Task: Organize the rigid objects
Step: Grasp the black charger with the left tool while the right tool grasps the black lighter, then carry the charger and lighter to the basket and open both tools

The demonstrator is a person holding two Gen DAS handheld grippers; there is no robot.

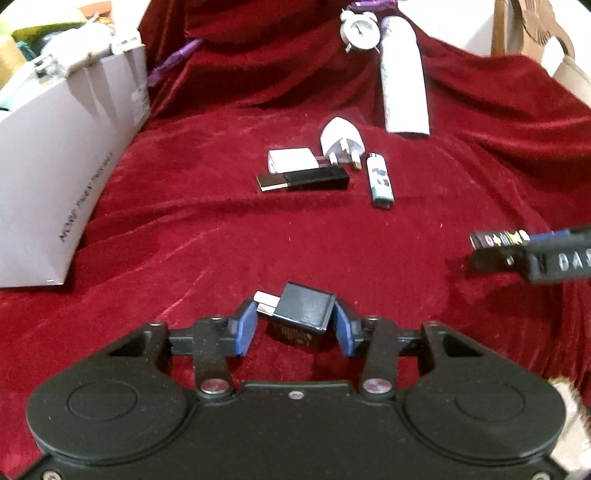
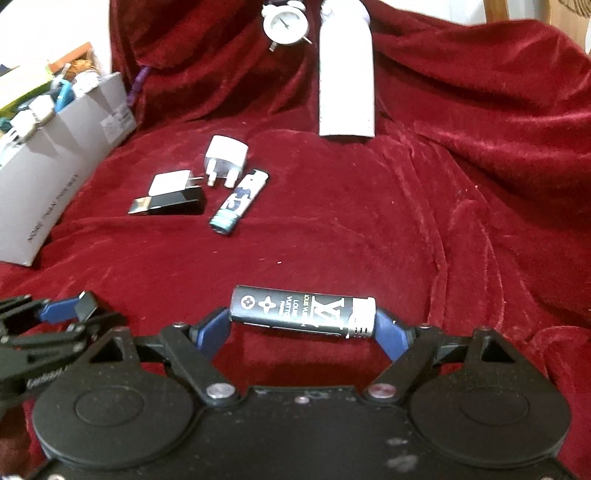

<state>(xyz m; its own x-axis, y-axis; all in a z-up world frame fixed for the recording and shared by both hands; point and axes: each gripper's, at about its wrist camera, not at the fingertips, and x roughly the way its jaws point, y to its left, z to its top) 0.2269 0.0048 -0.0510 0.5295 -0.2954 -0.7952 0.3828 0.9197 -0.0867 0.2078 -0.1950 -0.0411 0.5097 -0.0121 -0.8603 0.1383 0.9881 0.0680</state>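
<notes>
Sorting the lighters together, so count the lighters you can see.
2. The black cylindrical lighter with white lettering is clamped end to end in the right gripper. The white-and-teal patterned lighter lies on the red velvet cloth. The grey cardboard box may hide more.

I see a red velvet cloth (image 1: 207, 236) carrying a grey box (image 1: 62, 173), a white charger (image 1: 290, 159), a white plug (image 1: 340, 142), a black stick (image 1: 306, 179), a lighter (image 1: 379, 181), a white bottle (image 1: 404, 81) and a clock (image 1: 360, 31).
</notes>
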